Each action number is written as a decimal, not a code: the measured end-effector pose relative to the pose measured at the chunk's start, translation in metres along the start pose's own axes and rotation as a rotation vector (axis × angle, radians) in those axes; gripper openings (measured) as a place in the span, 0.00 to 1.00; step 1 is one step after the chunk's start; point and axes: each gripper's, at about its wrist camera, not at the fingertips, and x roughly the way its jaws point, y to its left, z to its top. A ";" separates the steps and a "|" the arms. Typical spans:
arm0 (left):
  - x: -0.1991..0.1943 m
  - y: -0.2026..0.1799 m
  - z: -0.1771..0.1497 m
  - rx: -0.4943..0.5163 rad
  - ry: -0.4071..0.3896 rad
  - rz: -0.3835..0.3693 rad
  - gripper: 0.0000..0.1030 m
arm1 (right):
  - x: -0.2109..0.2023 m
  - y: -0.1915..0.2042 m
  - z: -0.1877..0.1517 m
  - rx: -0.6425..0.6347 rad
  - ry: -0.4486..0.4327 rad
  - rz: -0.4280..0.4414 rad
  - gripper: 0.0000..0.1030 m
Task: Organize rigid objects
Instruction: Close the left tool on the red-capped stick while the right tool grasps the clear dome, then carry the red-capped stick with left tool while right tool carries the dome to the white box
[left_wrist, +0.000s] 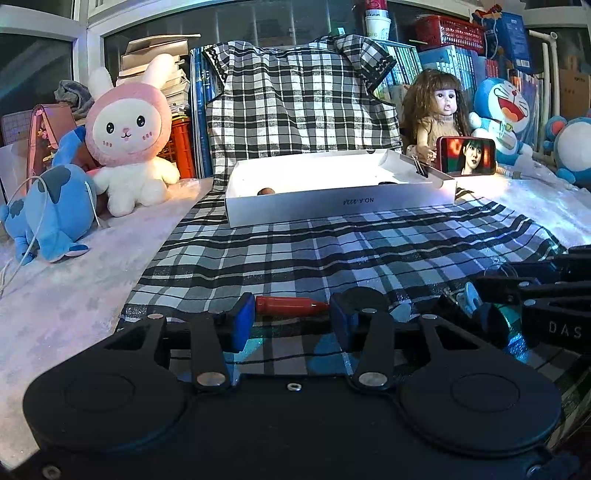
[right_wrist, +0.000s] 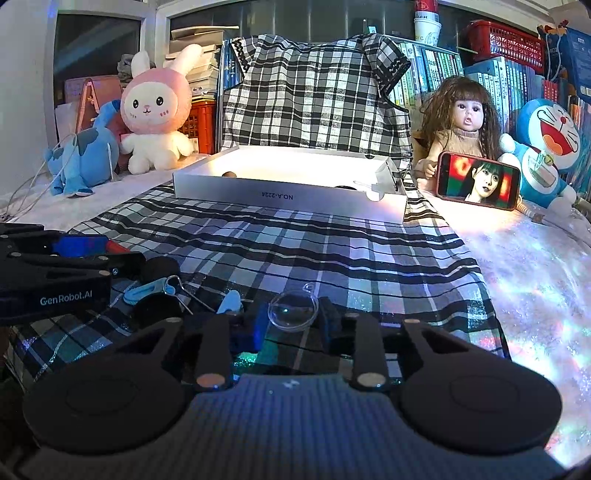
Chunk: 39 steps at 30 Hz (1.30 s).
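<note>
A red bullet-shaped tube (left_wrist: 290, 305) lies on the plaid cloth between the blue pads of my left gripper (left_wrist: 291, 319), which stands open around it without touching. My right gripper (right_wrist: 293, 319) has its pads against a clear plastic half-sphere (right_wrist: 293, 308). A white shallow box (left_wrist: 332, 192) stands further back in the middle, with a brown round item (left_wrist: 266, 191) and a dark item inside; the box also shows in the right wrist view (right_wrist: 288, 184). Small blue clips (right_wrist: 147, 291) and black round pieces (right_wrist: 159, 267) lie between the two grippers.
A pink bunny plush (left_wrist: 129, 136) and a blue plush (left_wrist: 55, 210) sit at the left. A doll (left_wrist: 439, 107), a phone (left_wrist: 467, 155) showing a face, and Doraemon plushes (left_wrist: 502, 110) are at the right. Books and red baskets (right_wrist: 502, 40) stand behind.
</note>
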 end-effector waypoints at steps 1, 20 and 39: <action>0.000 0.000 0.001 -0.003 0.000 -0.001 0.41 | 0.000 0.000 0.000 0.003 0.000 0.000 0.33; 0.021 0.005 0.030 -0.050 0.016 -0.024 0.41 | 0.013 -0.018 0.019 0.075 0.008 -0.023 0.37; 0.019 0.004 0.022 -0.037 0.017 -0.017 0.41 | 0.012 -0.012 0.011 -0.012 -0.001 -0.076 0.66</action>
